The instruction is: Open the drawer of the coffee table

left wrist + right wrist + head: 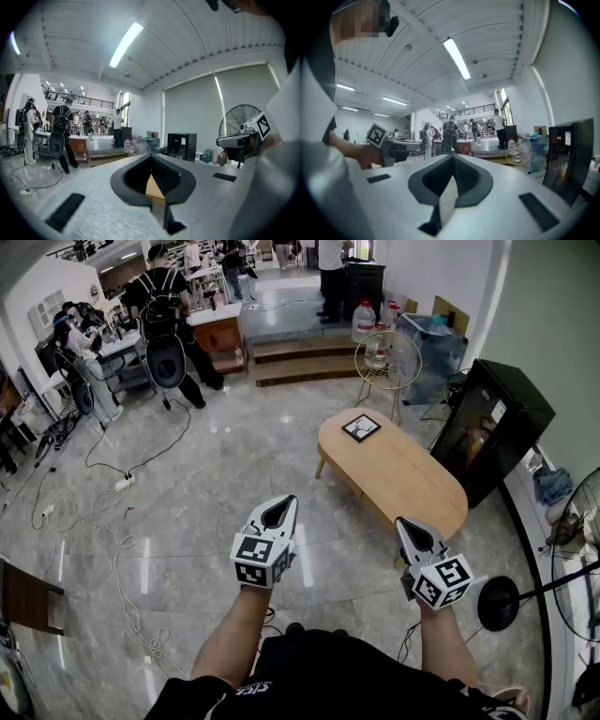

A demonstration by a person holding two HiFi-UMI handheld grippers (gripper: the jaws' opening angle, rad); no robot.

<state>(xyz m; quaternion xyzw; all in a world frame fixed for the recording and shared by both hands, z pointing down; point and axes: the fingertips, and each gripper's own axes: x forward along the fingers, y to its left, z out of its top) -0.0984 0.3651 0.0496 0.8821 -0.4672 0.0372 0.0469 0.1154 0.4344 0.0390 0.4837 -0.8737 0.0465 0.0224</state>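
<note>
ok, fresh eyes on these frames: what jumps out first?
Both grippers are held out low in the head view: left gripper and right gripper, jaws shut, nothing in them. Just ahead of the right one stands the oval wooden coffee table, touched by neither, with a square marker tile at its far end. At upper left, people stand in the background, with cables trailing over the shiny floor.

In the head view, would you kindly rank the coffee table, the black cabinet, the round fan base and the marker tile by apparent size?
1. coffee table and black cabinet: they look about alike, so they are left unranked.
2. round fan base, though it sits nearer the camera.
3. marker tile.
</note>
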